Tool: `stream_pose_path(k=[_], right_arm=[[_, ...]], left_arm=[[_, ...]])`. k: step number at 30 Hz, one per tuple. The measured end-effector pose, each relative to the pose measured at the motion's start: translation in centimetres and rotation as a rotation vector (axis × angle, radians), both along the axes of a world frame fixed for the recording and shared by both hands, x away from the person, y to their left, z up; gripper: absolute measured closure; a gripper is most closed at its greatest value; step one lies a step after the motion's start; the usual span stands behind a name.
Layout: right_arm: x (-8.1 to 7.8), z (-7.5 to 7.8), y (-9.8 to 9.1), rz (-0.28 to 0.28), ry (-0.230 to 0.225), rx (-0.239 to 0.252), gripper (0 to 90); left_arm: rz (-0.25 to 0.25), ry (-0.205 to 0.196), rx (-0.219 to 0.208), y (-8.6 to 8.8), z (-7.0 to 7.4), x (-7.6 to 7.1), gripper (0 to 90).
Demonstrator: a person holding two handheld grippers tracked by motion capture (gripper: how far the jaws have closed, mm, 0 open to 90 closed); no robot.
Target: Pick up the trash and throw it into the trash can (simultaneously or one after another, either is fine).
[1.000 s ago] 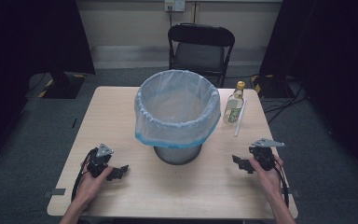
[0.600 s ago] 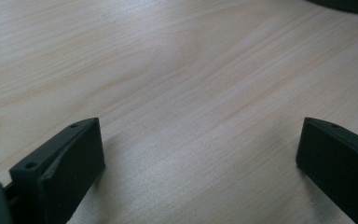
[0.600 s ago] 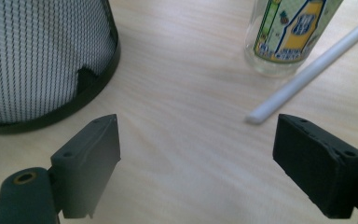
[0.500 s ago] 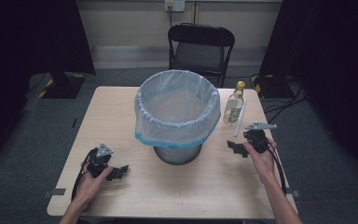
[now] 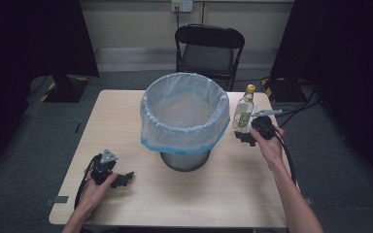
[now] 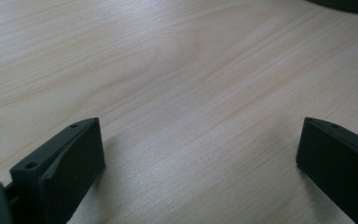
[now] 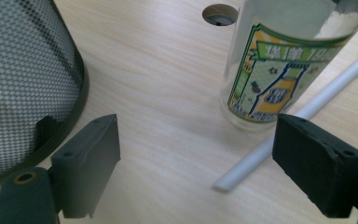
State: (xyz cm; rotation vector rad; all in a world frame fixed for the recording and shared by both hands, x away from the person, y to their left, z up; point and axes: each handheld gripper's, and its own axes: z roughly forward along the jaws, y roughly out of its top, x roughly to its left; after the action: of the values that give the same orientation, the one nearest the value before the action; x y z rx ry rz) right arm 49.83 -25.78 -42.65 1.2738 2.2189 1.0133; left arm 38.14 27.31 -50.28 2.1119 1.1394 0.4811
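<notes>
You have one bottle point(image 7: 279, 79), one white straw point(image 7: 303, 114) and one bin point(image 5: 184, 121); your right gripper point(image 7: 200, 163) gapes before the bottle, your left gripper point(image 6: 200, 163) wide apart, empty.

Left gripper point(image 5: 121, 178) low at the near left, jaws spread wide, held in the left hand point(image 5: 94, 191). Right gripper point(image 5: 245, 138) extended farther forward on a stretched forearm, jaws likewise apart, seemingly just above the surface.
</notes>
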Motion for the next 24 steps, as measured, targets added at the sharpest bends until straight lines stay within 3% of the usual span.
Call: stream_pose_path(k=[4, 9, 13, 15, 19, 24], right_arm=[[1.1, -0.1, -0.3, -0.002, -0.007, 0.027, 14.3], [2.9, -0.5, -0.5, -0.010, 0.014, -0.010, 14.2], [3.9, -0.7, -0.7, -0.030, -0.010, -0.036, 14.9], [4.5, -1.0, -1.0, -0.036, 0.016, -0.029, 13.8], [5.7, -1.3, -1.3, -0.052, -0.018, -0.029, 15.6], [6.6, -2.5, -1.7, -0.066, -0.019, -0.023, 16.2]], left_arm=[[-0.001, 0.000, 0.001, 0.0, 0.0, 0.0, 0.3], [-0.001, 0.000, 0.000, 0.0, 0.0, 0.0, 0.4], [0.000, 0.000, -0.001, 0.0, 0.0, 0.0, 0.3], [0.000, 0.000, 0.000, 0.0, 0.0, 0.0, 0.3], [-0.001, 0.000, 0.001, 0.0, 0.0, 0.0, 0.3], [-0.001, 0.000, 0.000, 0.0, 0.0, 0.0, 0.3]])
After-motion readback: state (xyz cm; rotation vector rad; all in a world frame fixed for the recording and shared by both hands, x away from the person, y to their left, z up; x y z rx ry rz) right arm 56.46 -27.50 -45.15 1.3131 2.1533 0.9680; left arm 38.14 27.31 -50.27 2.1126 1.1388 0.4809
